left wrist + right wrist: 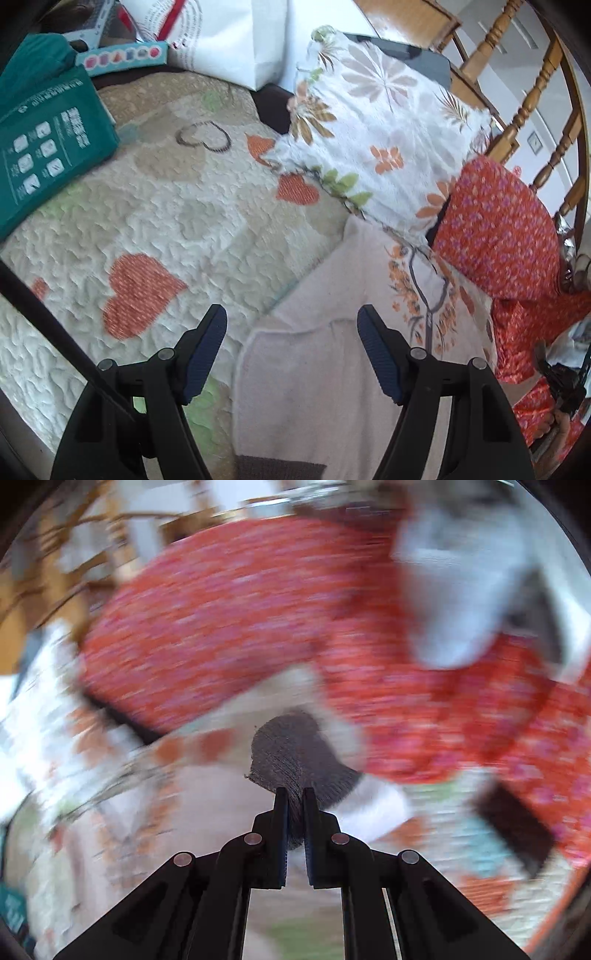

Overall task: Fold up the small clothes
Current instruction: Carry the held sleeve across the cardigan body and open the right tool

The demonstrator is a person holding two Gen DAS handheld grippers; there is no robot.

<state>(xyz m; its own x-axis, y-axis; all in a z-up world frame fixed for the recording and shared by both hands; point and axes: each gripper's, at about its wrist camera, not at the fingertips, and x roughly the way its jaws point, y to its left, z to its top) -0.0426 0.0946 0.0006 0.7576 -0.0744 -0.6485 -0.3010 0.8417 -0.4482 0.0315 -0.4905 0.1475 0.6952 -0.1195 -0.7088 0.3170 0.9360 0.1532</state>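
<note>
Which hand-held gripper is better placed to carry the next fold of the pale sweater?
Right. The right hand-held gripper is already shut on the sweater's dark ribbed cuff; the left hand-held gripper is open above the pale sweater.

Right view is motion-blurred; the pale garment (314,369) is cut off by the left view's bottom edge
</note>
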